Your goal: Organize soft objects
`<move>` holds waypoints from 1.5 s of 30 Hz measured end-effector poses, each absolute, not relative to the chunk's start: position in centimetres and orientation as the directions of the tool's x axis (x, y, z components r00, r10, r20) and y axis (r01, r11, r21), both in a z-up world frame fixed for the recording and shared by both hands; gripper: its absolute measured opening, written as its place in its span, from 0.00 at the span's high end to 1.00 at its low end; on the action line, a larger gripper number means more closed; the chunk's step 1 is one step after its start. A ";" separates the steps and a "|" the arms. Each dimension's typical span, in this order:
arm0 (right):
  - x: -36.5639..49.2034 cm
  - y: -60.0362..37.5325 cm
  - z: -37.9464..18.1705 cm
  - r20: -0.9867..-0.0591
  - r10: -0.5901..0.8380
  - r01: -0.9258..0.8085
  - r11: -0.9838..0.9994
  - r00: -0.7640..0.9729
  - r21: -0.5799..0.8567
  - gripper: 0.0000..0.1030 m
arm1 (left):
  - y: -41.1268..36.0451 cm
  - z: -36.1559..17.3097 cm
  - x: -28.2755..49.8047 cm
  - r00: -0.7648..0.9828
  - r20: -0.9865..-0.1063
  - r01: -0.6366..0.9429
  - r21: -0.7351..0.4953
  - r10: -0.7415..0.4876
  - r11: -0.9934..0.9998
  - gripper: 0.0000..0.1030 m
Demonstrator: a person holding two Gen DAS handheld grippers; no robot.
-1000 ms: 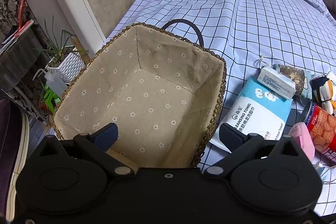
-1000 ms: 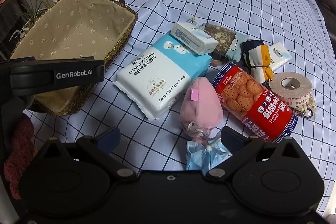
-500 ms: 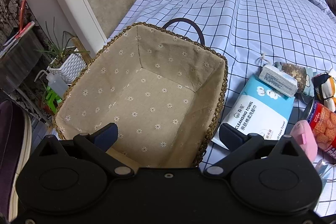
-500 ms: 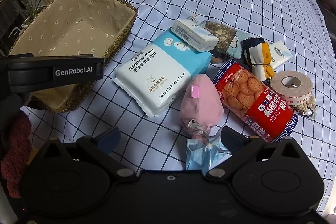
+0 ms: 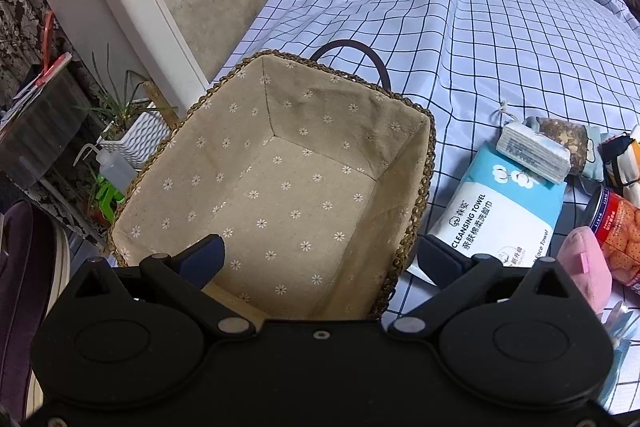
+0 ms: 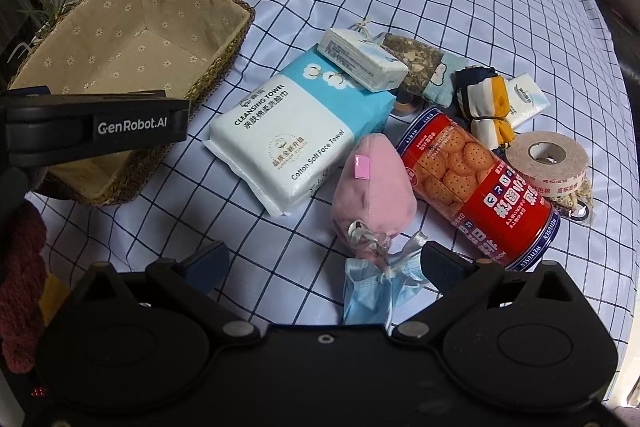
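Sorting is only beginning: both pairs of fingers are gaping empty, the right gripper (image 6: 322,263) hovering over the blue mask (image 6: 370,293) between its tips, the left gripper (image 5: 320,259) waiting above the bare basket (image 5: 426,163), so closing on the mask looks like the next need.

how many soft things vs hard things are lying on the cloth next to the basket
soft: 7 (towel pack, tissue pack, patterned pouch, rolled socks, small tissue pack, pink pouch, blue mask)
hard: 2 (biscuit can, tape roll)
total: 9

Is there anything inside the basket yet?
No, the basket shows only its bare flowered lining, and the soft things lie beside it on the cloth.
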State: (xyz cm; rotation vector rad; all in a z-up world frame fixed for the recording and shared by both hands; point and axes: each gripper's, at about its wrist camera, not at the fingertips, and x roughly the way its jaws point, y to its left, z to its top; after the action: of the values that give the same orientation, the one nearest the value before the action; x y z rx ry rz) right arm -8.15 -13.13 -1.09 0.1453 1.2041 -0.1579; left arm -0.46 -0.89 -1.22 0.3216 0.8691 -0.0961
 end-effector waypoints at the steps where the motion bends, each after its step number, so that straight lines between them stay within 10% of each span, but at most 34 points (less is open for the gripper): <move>1: -8.2 -13.2 -1.1 -0.936 -0.047 0.202 0.979 0.350 0.026 0.01 | -0.9 -1.2 -0.5 0.646 -0.762 0.213 0.239 0.047 0.947 0.04; 31: -11.4 -35.5 -0.6 -0.881 -0.301 0.696 0.717 0.366 0.044 0.12 | -7.6 -3.8 -5.5 0.459 -0.839 0.601 0.053 -0.291 0.797 0.04; 45: -8.7 -35.1 -3.9 -0.875 -0.332 0.620 0.783 0.353 -0.047 0.15 | -9.5 -8.1 -8.4 0.253 -0.910 0.728 -0.045 -0.329 0.685 0.07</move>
State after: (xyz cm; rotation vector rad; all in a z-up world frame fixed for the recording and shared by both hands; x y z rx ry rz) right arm -8.66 -35.10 -3.86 0.3163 1.0412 -0.6286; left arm -8.43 -9.50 -8.08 0.4287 1.0959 -0.7484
